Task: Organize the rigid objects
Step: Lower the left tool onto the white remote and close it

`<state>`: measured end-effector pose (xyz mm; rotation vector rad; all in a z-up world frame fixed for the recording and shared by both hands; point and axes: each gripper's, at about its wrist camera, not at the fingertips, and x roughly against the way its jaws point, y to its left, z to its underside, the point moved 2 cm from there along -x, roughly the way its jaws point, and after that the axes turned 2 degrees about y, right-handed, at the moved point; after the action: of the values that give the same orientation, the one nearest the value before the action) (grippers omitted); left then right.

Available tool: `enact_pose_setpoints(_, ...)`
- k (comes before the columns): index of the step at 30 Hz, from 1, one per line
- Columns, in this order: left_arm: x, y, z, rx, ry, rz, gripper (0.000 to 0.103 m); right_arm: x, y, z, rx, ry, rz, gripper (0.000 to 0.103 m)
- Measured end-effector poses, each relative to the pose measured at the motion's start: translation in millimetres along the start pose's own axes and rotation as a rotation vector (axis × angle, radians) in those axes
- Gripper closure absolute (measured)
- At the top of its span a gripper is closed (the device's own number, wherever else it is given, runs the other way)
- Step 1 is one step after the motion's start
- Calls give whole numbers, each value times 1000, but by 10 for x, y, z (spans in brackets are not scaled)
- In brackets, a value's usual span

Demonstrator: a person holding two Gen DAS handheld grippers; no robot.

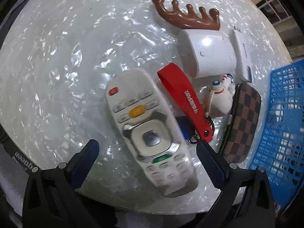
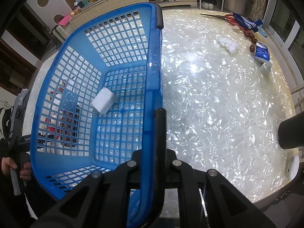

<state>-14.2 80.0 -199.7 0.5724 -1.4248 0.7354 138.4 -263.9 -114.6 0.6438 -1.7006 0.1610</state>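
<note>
In the left wrist view the left hand-held gripper stands released, its two dark fingers spread wide either side of the lower half of a white remote control lying slantwise across the centre of the frame on the glossy desk; the fingers do not seem to touch it. Just right of the remote lies a red key strap, with a small white astronaut figure beside it and a brown checkered case further right; above them sits a white rounded device, and a brown antler-shaped comb lies at the upper middle. The blue basket fills the right edge.

In the right wrist view the right hand-held gripper is clenched on that basket's right-hand rim, running up the middle of the frame; a white charger block rests on the basket floor.
</note>
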Motion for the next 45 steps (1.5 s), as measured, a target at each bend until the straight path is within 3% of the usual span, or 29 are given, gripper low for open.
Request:
enact_pose_setpoints(13,-88,18,240,84,-44,-20,1,7,-17,9,1,-6,-9,95)
enact_pose_setpoints(18,77,109,256,67,-90,-47,22,11,-23,11,-1,-6,-13,95)
enact_pose_setpoints(20,129,100,280,69,-88,-40,45,11,-21,9,-1,-6,-14,95)
enact_pose_setpoints(21,148,94,290,69,-84,-37,48,11,-21,10,-2,-6,-14,95)
enact_pose_setpoints(30,214,144,296,28,-91,35,49,13,-19,12,-2,-4,-11,95)
enact_pose_setpoints(35,351,150,81,-31,-125,17,50,20,-23,12,-10,-1,-10,95)
enact_pose_setpoints(45,480,197,-23,-101,-168,21,50,27,-2,18,-19,8,3,95)
